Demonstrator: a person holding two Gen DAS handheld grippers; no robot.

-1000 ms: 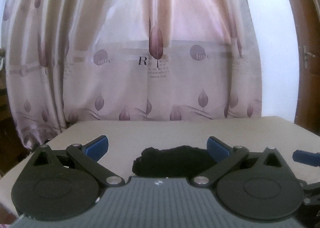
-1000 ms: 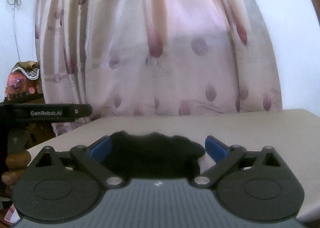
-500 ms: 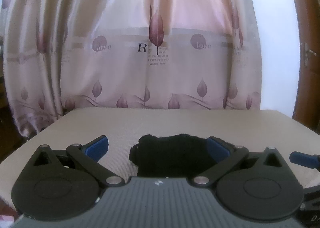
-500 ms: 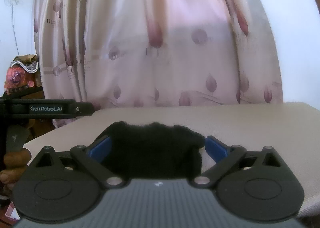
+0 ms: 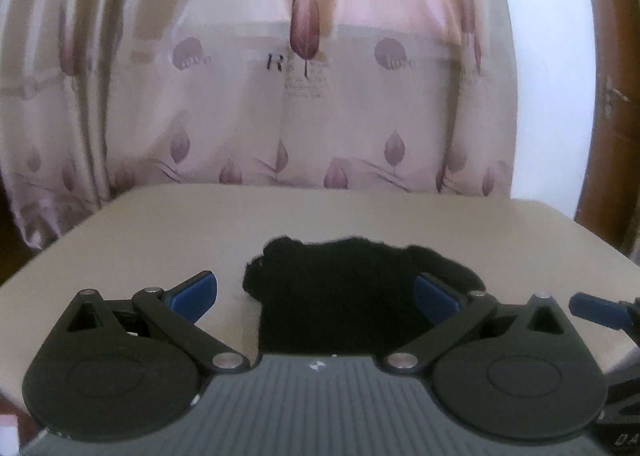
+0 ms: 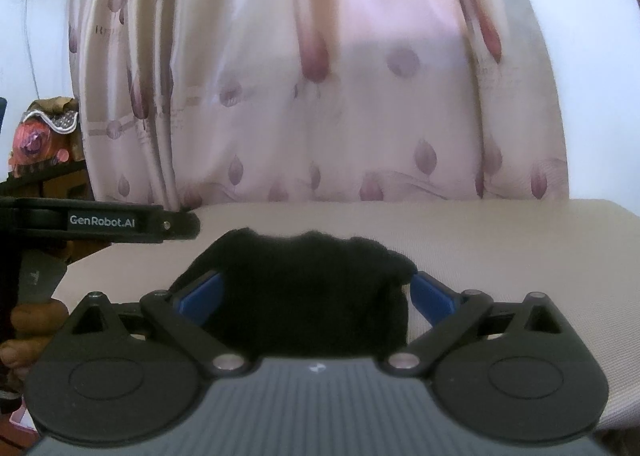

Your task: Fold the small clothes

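Observation:
A small black garment (image 5: 344, 292) lies bunched on the beige table (image 5: 160, 232). In the left wrist view my left gripper (image 5: 316, 296) is open, its blue pads (image 5: 192, 294) wide apart, with the garment lying between them toward the right pad. In the right wrist view the same garment (image 6: 308, 288) fills the gap of my open right gripper (image 6: 316, 292), touching both blue pads (image 6: 430, 294). The garment's near part is hidden behind each gripper body. Neither gripper holds it.
A pink leaf-print curtain (image 5: 304, 96) hangs behind the table's far edge. A brown door (image 5: 612, 96) stands at the right. The left gripper's body labelled GenRobot.AI (image 6: 104, 222) shows at the left of the right wrist view, with a cluttered shelf (image 6: 44, 136) behind it.
Both grippers have tilted down and moved in toward the garment, so more table shows and the garment looks larger. Both stay open.

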